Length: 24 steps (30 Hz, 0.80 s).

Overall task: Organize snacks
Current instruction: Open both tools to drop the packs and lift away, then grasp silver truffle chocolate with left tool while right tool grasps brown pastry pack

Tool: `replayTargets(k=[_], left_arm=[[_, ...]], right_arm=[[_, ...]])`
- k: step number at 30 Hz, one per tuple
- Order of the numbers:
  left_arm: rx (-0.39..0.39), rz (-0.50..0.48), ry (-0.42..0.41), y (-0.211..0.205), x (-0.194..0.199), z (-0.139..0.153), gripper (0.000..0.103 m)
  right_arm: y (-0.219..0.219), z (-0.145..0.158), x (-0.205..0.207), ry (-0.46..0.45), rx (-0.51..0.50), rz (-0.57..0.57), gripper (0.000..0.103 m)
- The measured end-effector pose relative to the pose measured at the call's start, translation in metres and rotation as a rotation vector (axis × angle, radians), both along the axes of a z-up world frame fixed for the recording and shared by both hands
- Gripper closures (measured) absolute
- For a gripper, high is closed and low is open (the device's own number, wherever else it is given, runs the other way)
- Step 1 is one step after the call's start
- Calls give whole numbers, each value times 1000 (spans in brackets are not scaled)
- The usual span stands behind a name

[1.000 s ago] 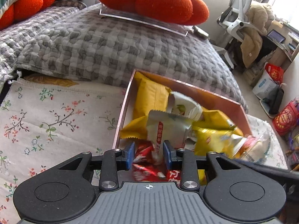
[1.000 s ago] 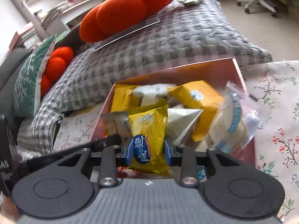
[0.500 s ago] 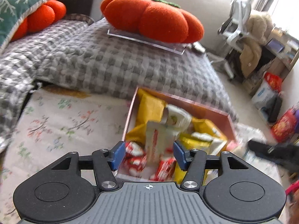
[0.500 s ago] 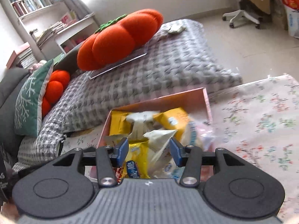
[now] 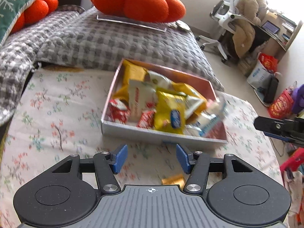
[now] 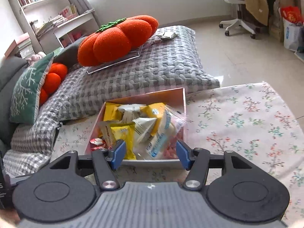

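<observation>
Both the left gripper and right gripper are hanging empty; the right's fingers are opening. The snack box is sitting at twelve o'clock on the floral cloth. The gold wrapper at six o'clock probably needs a centred pinch.

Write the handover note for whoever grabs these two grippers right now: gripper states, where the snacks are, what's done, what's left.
Left gripper: open, nothing between the pads, above the flowered cloth just short of the box.
Right gripper: jaws opening, nothing held, at the box's near edge.
Snacks: yellow packet, red-and-white packets and clear bag lie piled in the box.
Left out: one small golden packet on the cloth, under the left gripper.
Done: most snacks boxed.
Left: probably pick up that stray one; tidy the pile if wanted.
</observation>
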<state>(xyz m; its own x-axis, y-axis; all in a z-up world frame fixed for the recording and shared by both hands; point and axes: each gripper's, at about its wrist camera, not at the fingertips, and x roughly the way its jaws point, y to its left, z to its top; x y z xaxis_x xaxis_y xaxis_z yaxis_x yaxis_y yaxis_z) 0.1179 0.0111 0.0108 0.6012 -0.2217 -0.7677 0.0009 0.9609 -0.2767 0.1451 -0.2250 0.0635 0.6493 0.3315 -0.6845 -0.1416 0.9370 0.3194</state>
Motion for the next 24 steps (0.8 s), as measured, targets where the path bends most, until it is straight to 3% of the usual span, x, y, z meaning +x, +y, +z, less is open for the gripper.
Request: replayTargets(k=[9, 15, 24], left_arm=[[75, -186, 43, -14, -32, -21, 47], [77, -328, 48, -20, -61, -24, 47], [232, -521, 98, -45, -101, -50, 47]], right_arm=[[10, -19, -25, 71, -91, 52, 47], [20, -23, -40, 85, -124, 81, 40], [30, -25, -51, 86, -161, 106, 33]])
